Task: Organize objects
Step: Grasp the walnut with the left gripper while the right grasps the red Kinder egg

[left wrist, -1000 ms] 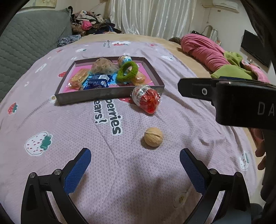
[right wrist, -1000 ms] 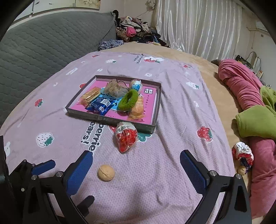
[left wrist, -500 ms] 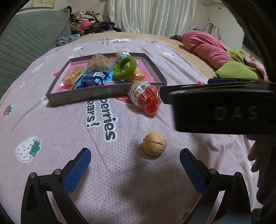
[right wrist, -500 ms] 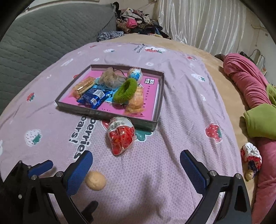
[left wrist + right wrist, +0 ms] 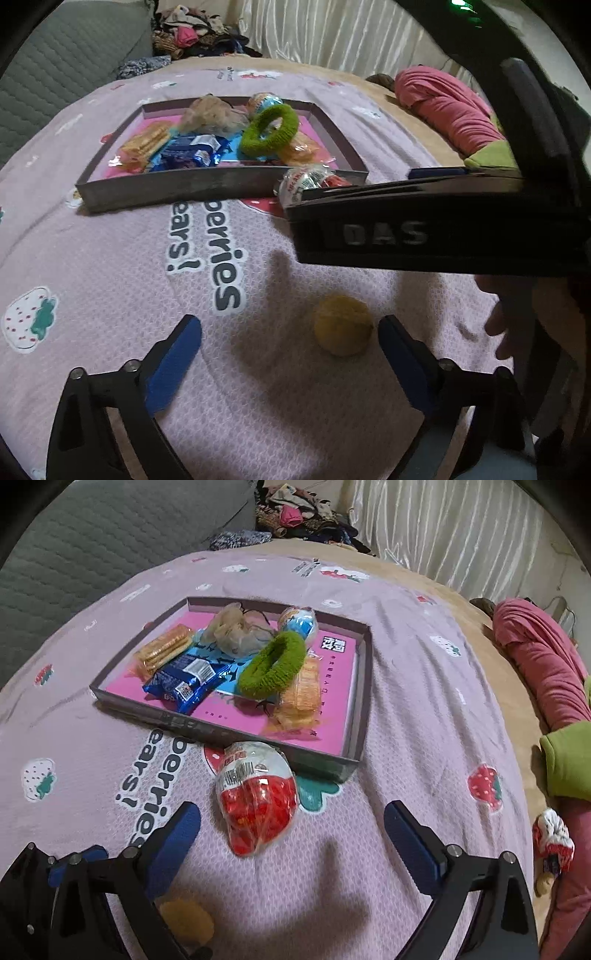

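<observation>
Pink-lined shallow cardboard tray [image 5: 354, 716] on the strawberry-print bedspread [image 5: 424, 701], already stocked | red-and-white foil-wrapped egg [image 5: 256, 801] just outside its near wall, right gripper [image 5: 291, 830] closing, not yet touching | tan walnut [image 5: 342, 325] nearer, left gripper [image 5: 290, 347] closing, empty | step: twin pickup; next: pinch, lift, tray.
</observation>
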The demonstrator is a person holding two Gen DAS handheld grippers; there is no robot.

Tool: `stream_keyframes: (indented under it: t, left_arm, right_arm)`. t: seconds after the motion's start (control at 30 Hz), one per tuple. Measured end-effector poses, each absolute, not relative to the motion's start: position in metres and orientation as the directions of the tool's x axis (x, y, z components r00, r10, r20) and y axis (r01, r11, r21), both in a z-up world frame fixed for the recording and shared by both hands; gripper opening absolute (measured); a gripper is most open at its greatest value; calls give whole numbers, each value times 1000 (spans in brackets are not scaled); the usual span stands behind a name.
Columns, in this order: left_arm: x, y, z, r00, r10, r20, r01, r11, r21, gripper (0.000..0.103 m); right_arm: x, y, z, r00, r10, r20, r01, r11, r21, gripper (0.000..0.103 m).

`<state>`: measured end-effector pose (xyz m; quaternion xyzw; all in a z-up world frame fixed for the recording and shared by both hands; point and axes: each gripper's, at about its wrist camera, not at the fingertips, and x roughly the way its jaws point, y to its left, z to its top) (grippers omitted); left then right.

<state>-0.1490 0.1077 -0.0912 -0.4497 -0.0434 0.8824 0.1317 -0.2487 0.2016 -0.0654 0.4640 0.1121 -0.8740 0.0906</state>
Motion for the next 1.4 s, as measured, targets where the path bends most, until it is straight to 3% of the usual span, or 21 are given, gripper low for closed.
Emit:
stream_keyframes:
  t: [0.13,0.23,0.3,0.43,0.5,0.53,1.4]
  left_arm:
    - [-153,110,-96,-551,302,-778,-206,-953,-223,92]
    - [-154,115,-97,-553,307,-775,-217,-951,-222,88]
    - [-156,117,-97,-554,299,-777,-219,-953,-211,72]
    - [-160,116,-97,-553,314,-772,-216,-949,-231,58]
    - [-159,115,-97,-547,327,-771,-222,-944,-243,40]
    - [-159,115,-97,-545,332,-770,-223,-943,-248,37]
    - [-155,70,-80,-574,307,-759,-201,-951,-233,36]
  right_arm:
    - [-257,196,-75,-534,-61,-843,295,-948,-118,82]
    - [-262,193,-80,-522,-79,-849,316,-943,-106,79]
    - [-265,192,-84,-509,-92,-856,325,-941,-92,74]
    - [-269,190,-89,-486,-116,-866,343,-937,-67,64]
    - [-269,191,-91,-476,-140,-868,354,-934,-44,59]
    - [-269,192,-91,-472,-146,-869,355,-934,-36,55]
    - [-249,197,-71,-521,-201,-830,344,-939,11,51]
